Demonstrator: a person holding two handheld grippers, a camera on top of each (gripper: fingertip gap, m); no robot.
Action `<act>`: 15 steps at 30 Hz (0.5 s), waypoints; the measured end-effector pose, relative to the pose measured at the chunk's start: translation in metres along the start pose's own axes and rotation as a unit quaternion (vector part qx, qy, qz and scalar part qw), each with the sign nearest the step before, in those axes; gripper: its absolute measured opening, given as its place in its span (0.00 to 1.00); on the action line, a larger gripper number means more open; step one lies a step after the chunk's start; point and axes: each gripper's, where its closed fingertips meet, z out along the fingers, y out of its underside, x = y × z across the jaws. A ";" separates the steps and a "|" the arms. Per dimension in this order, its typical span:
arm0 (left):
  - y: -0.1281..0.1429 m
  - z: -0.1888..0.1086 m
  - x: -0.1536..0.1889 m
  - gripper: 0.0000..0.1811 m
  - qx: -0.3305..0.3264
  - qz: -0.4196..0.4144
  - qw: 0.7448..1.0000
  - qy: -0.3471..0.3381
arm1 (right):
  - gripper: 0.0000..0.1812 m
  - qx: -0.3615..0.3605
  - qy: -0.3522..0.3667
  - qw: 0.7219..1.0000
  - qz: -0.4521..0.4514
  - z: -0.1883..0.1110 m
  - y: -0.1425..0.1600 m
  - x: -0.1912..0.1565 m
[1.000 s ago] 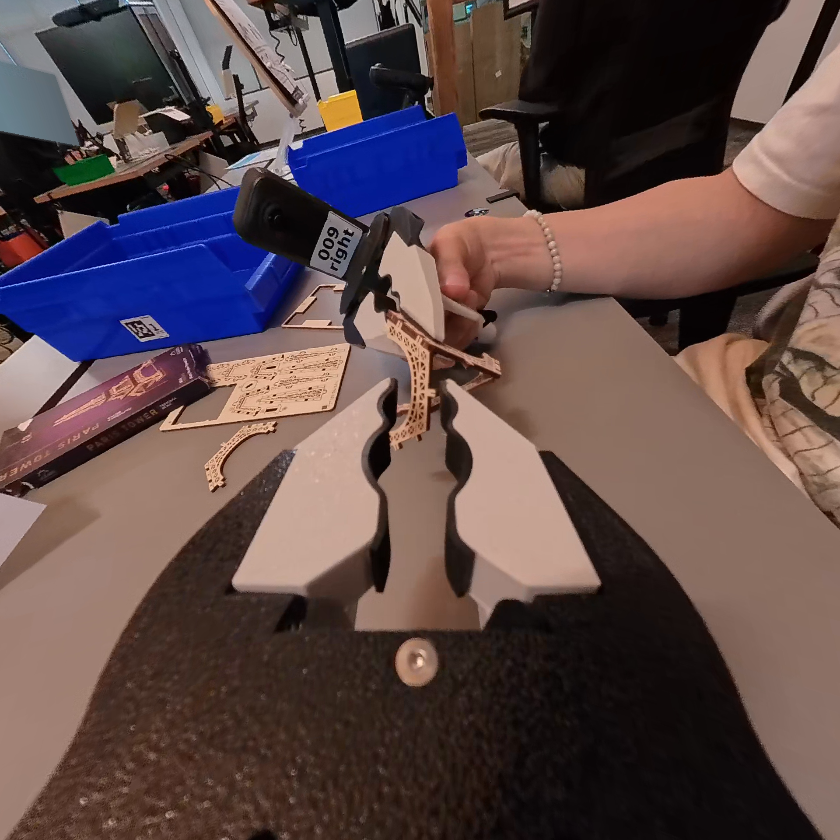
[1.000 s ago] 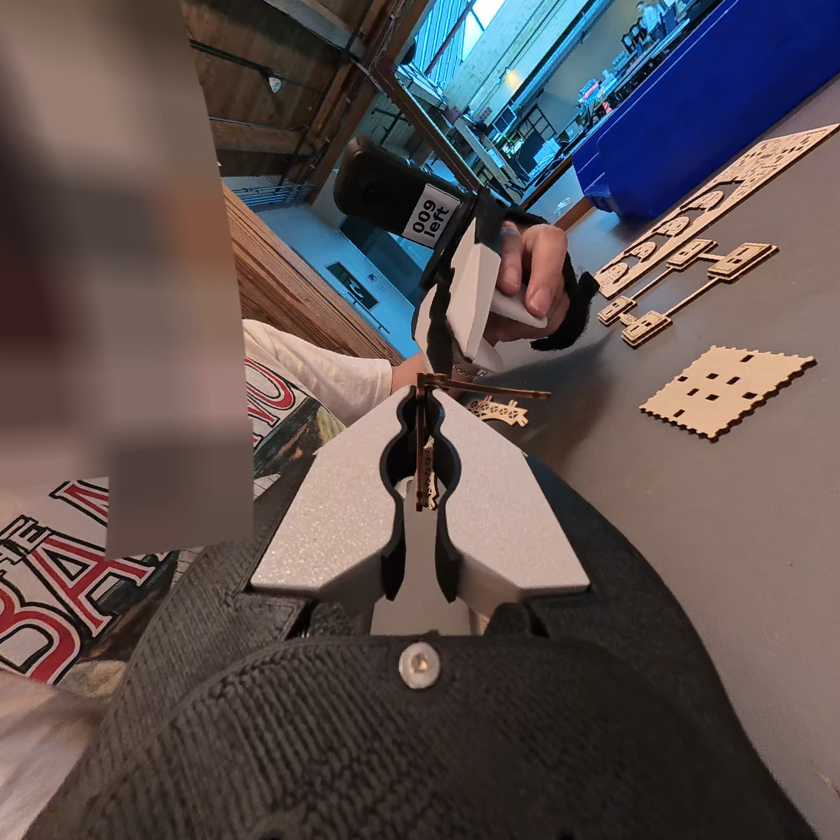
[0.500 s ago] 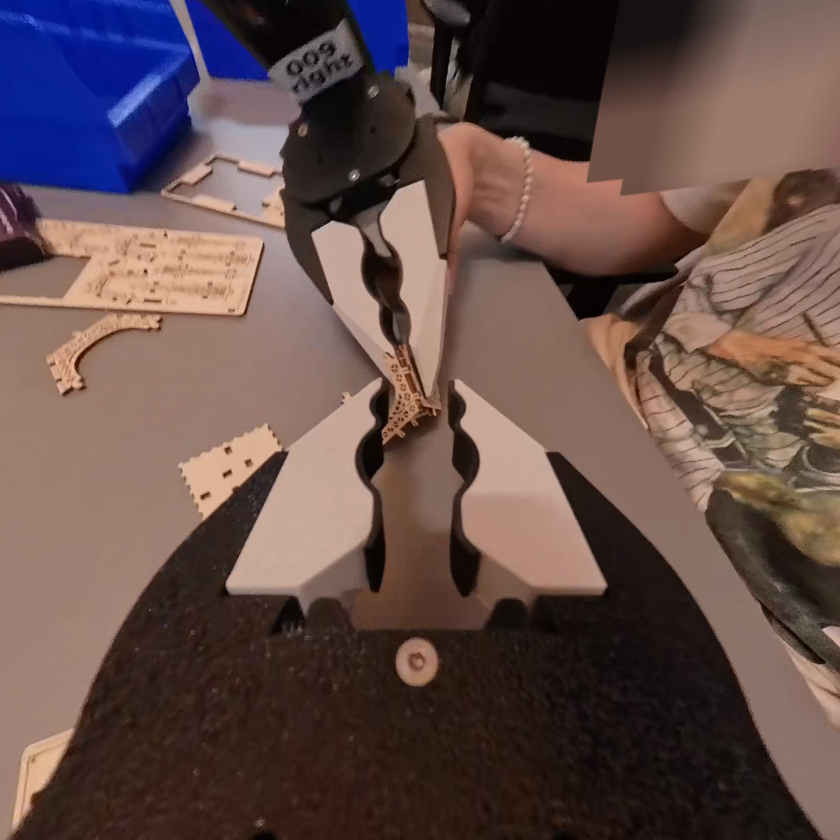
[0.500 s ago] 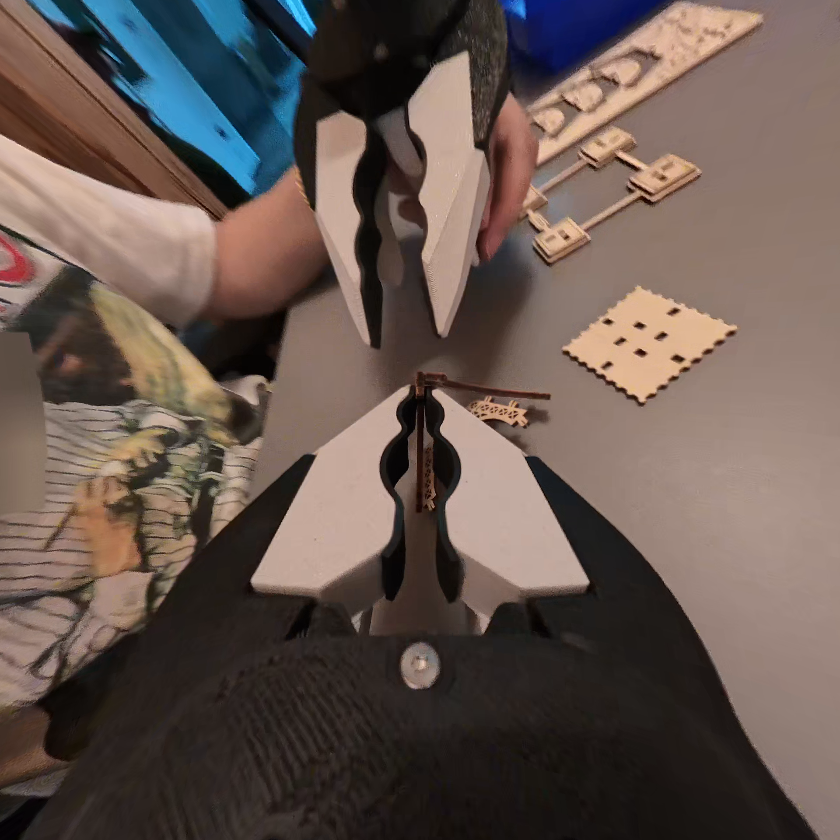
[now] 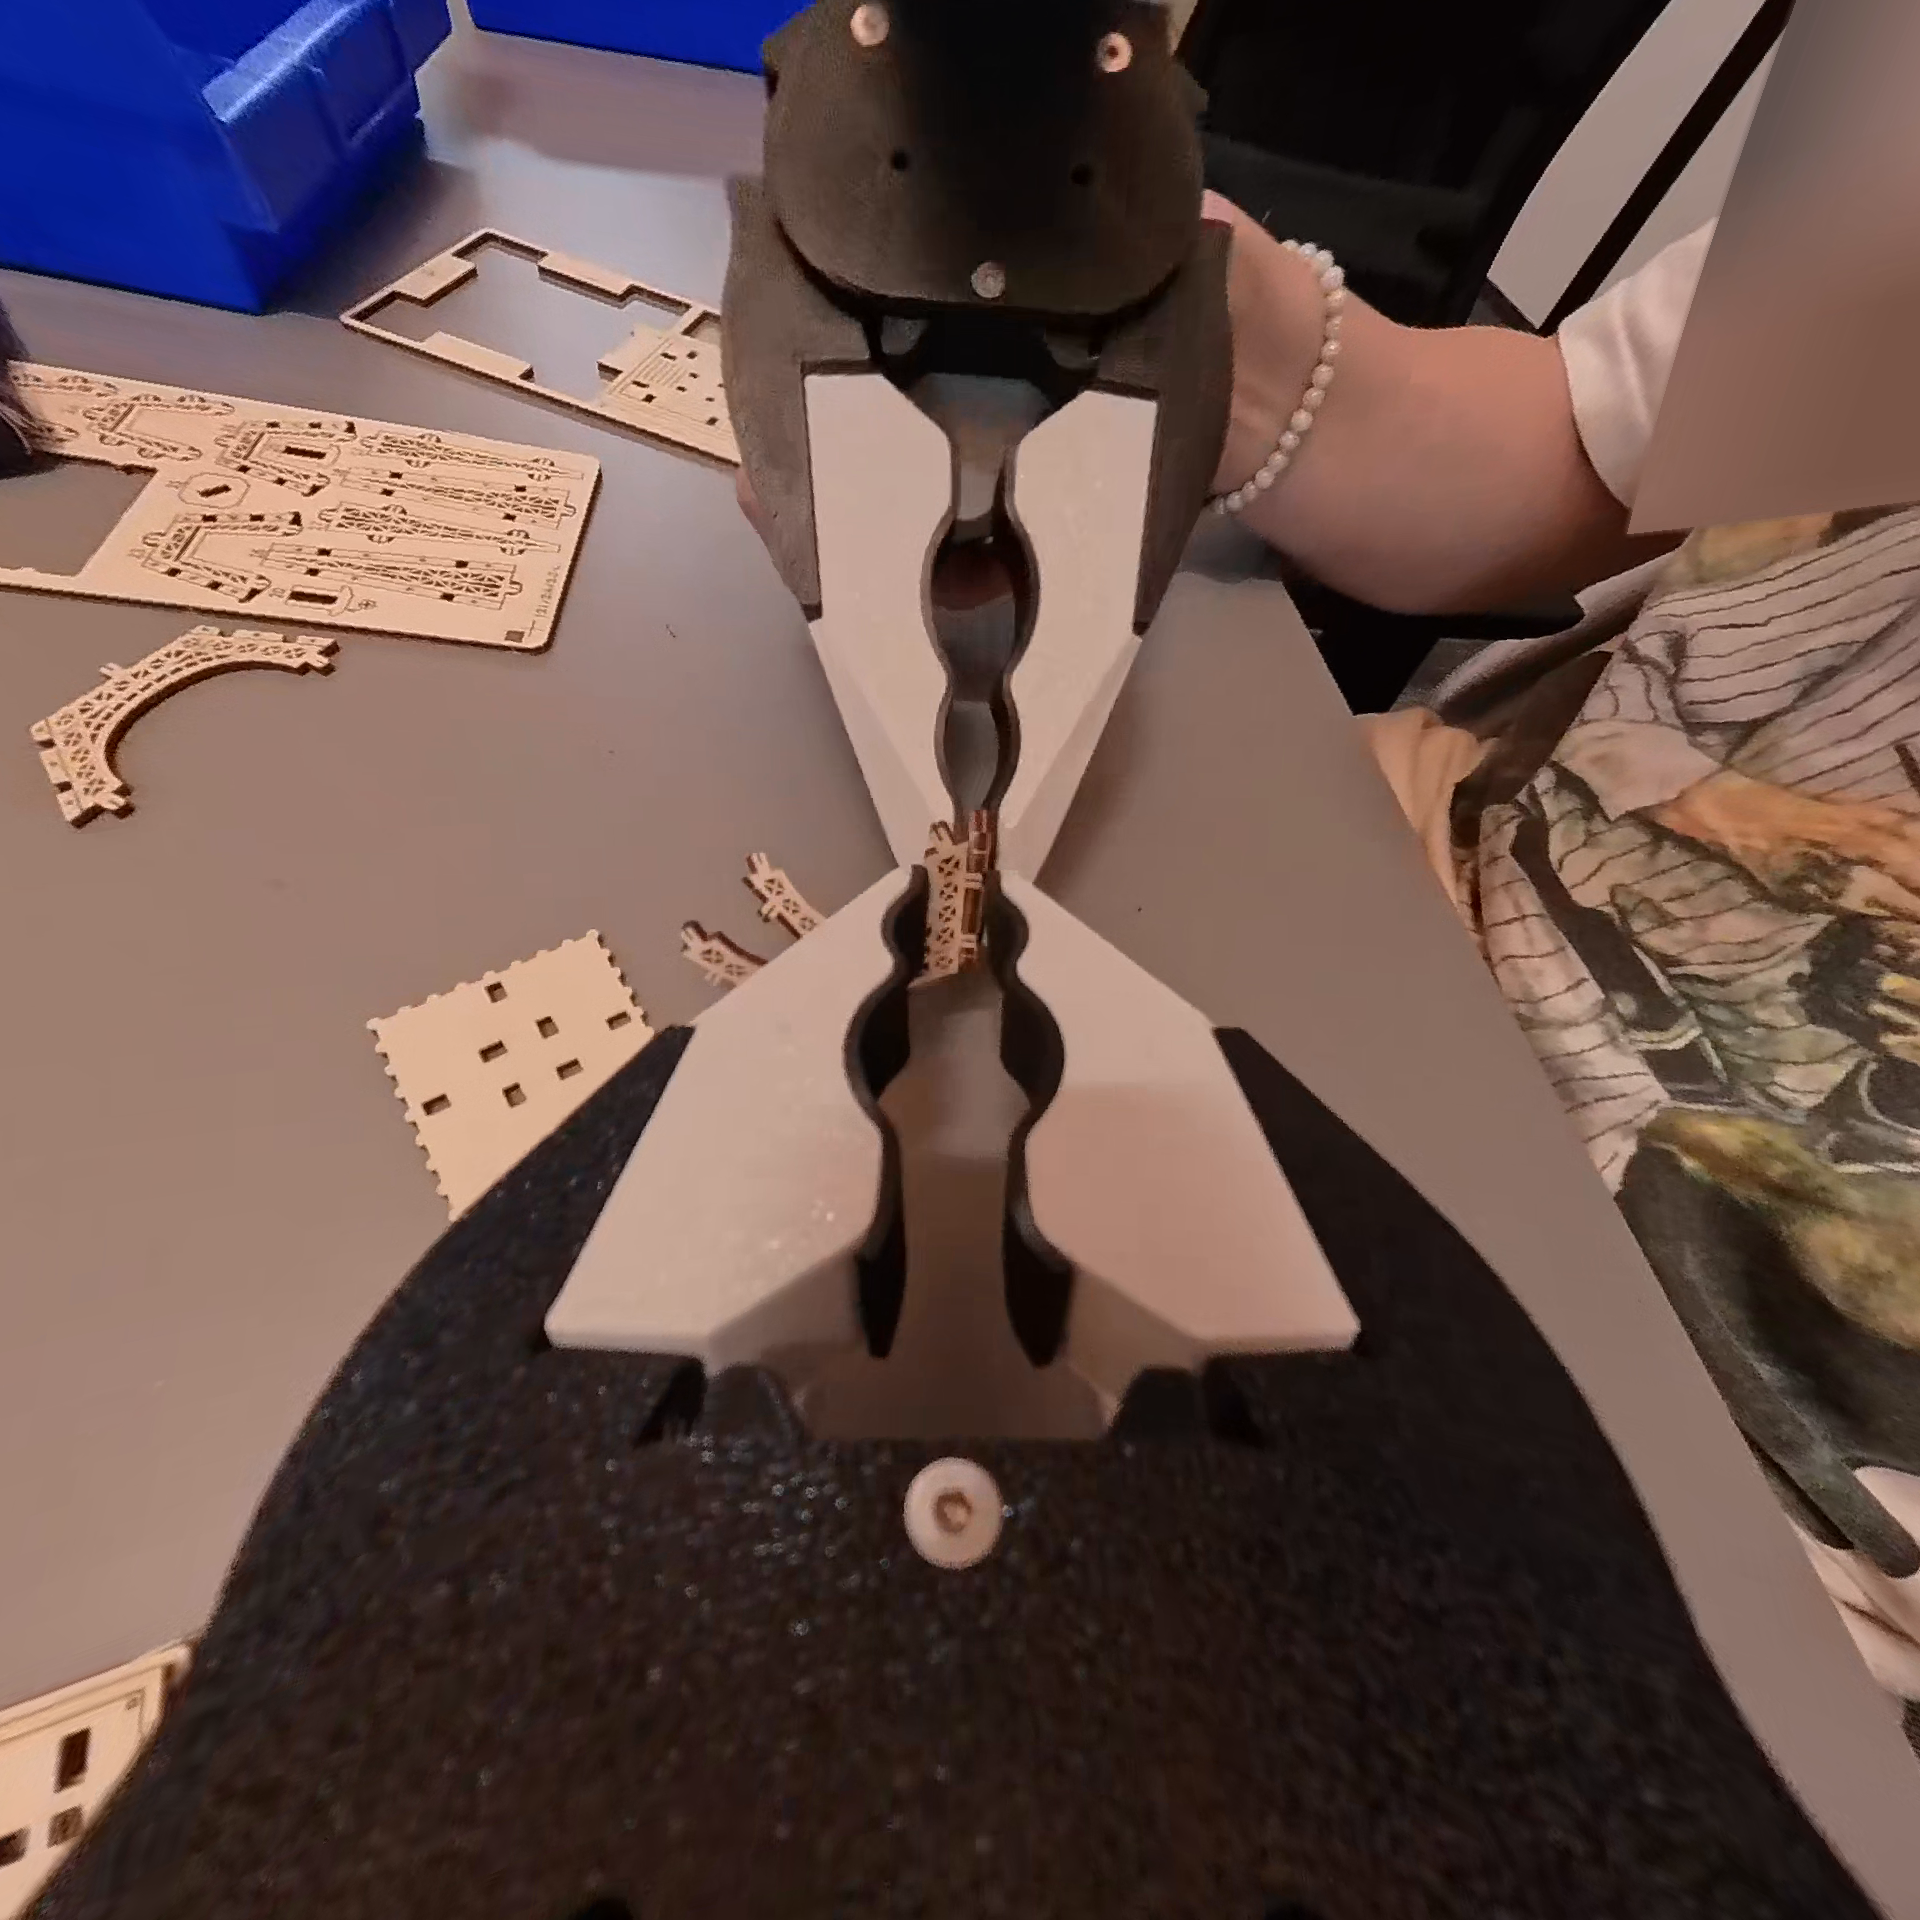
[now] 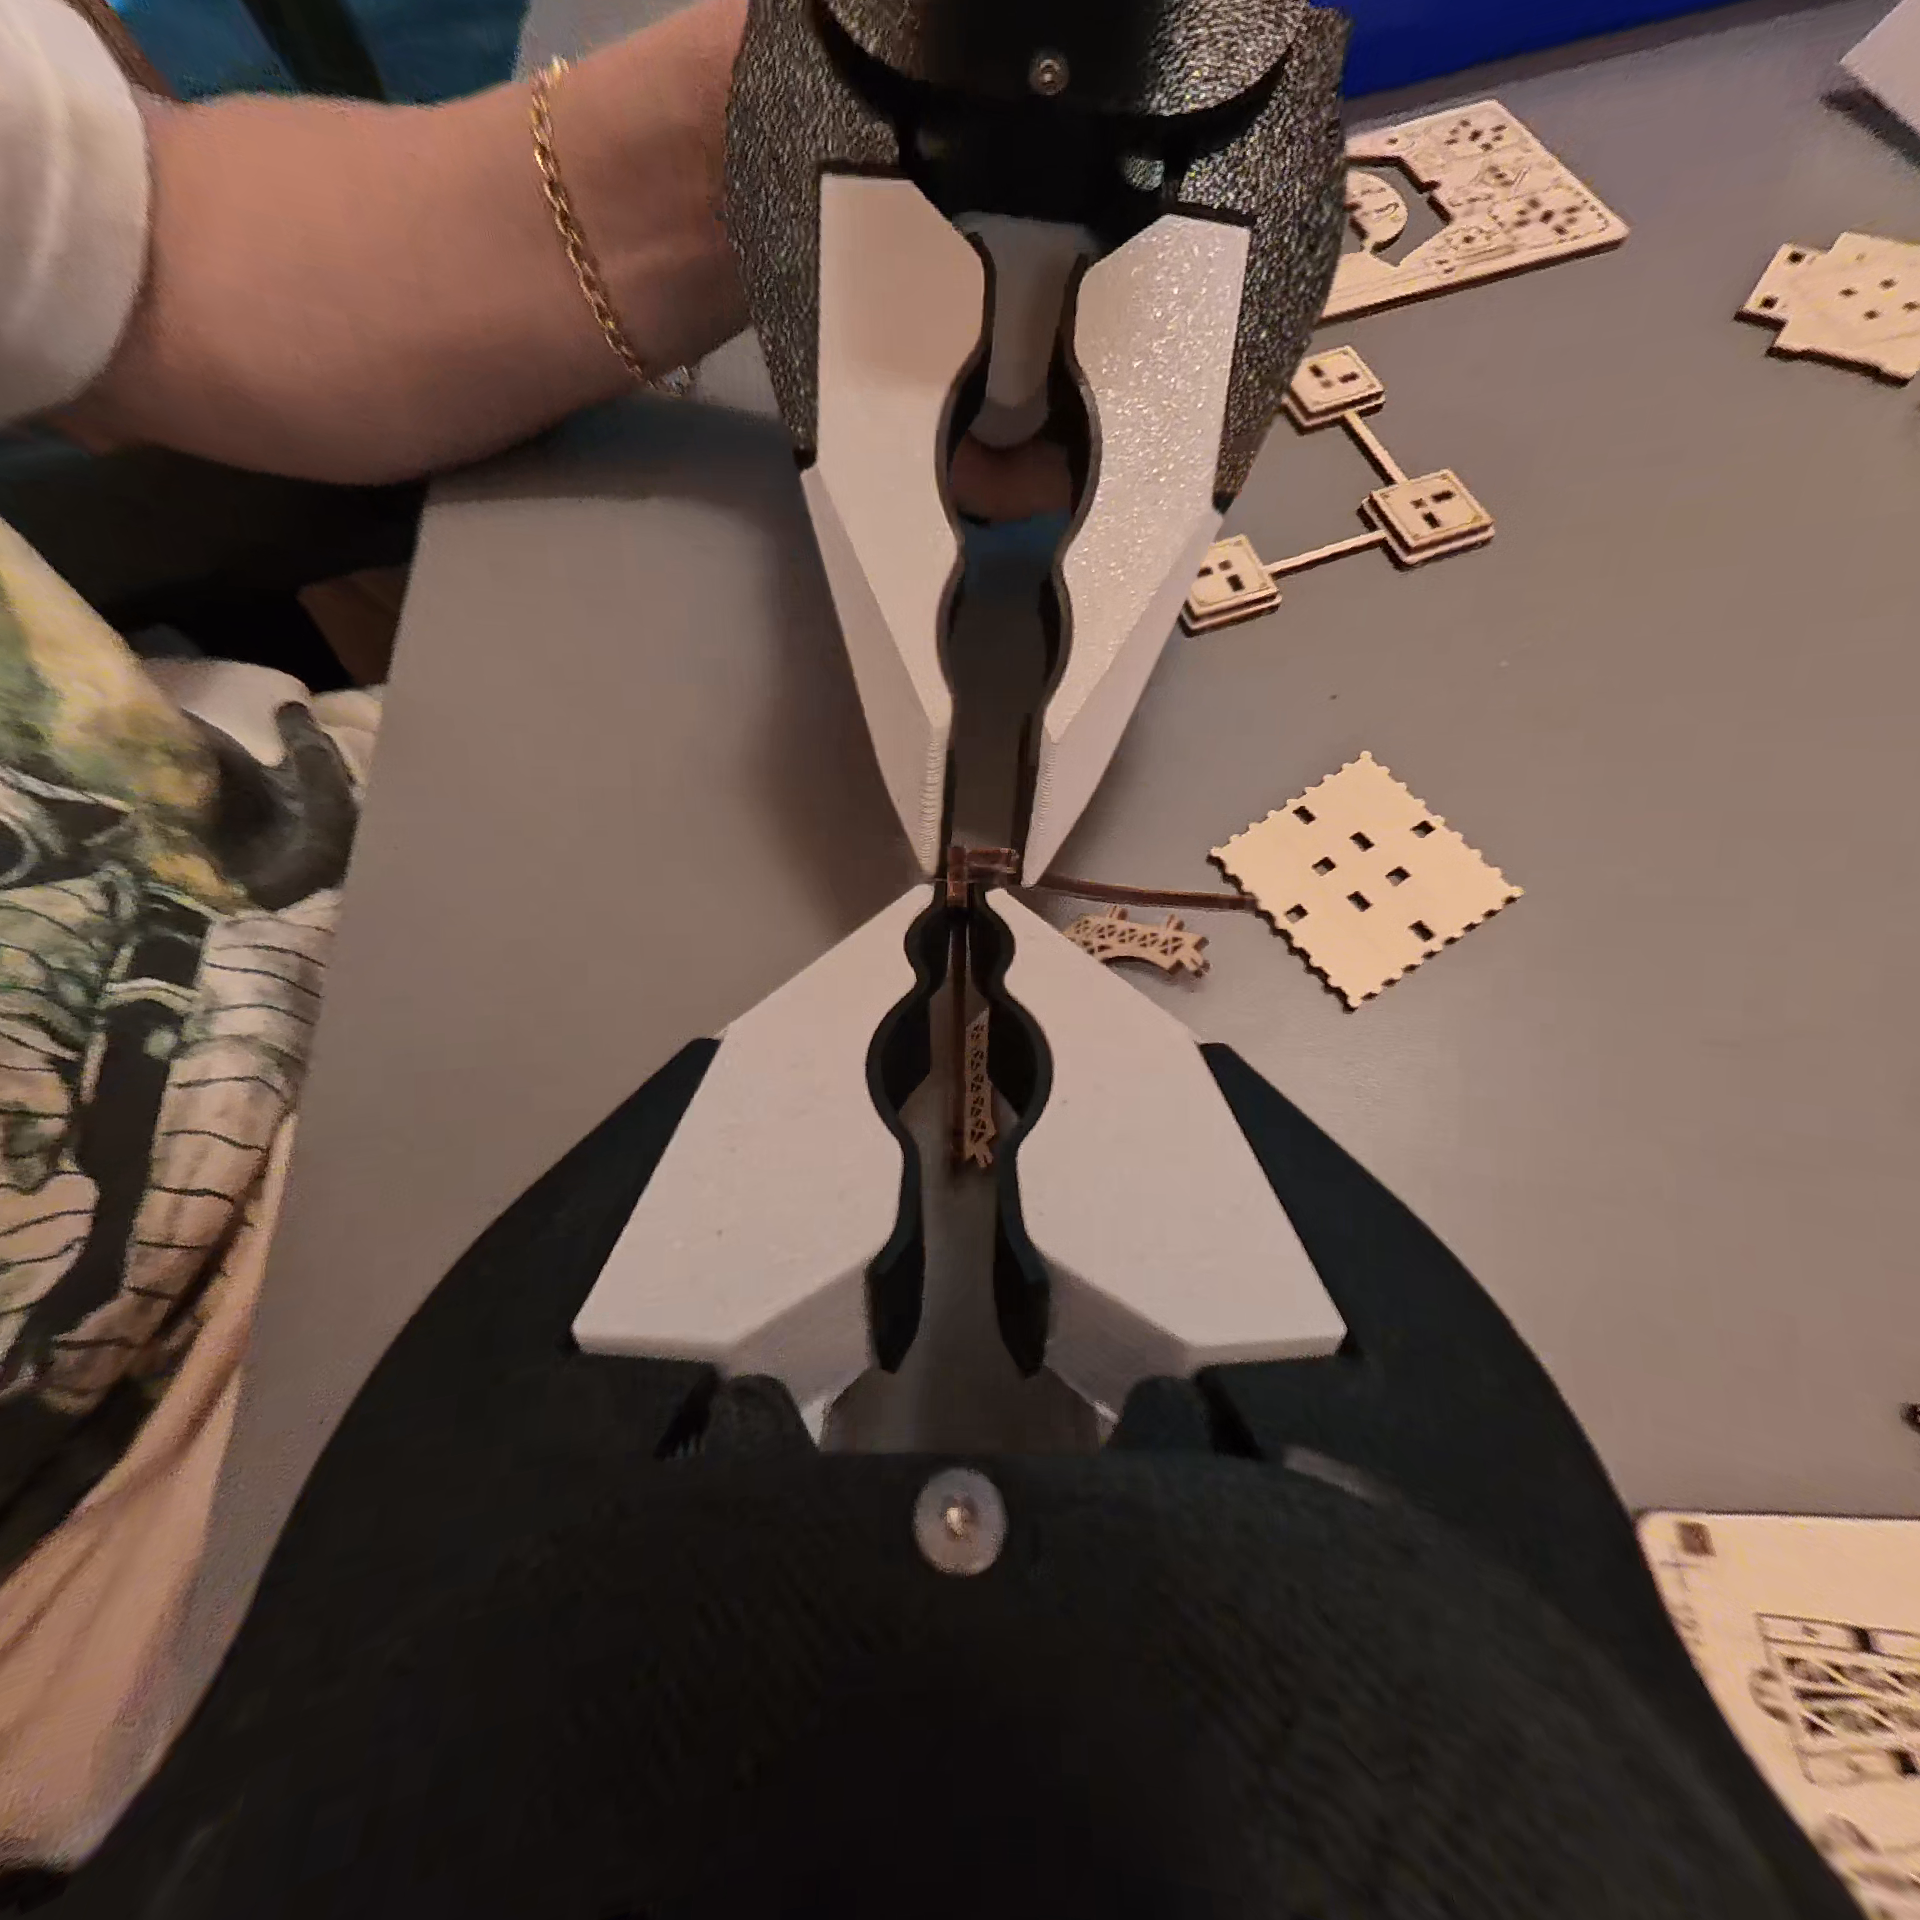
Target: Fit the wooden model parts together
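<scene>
Pinching one lattice piece (image 5: 957,902), two claws: left claw (image 5: 954,883), right claw (image 6: 961,902)

blue bins (image 5: 197,135) far left; grey table (image 5: 312,914); patterned shirt (image 5: 1714,935) right

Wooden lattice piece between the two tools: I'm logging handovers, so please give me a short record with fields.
piece: thin wooden lattice strip, seen edge-on in the right wrist view
holder: right tool, shut on the strip
receiver: left tool, tip to tip with the right tool, fingers either side of the strip's end; grip unclear
loose on table: slotted square plate, curved arch piece, parts sheet
behind: blue bin
</scene>
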 end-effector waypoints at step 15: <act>-0.037 -0.015 0.000 0.09 0.034 0.174 0.978 -0.111 | 0.00 0.050 0.161 0.954 -0.248 -0.019 -0.034 0.014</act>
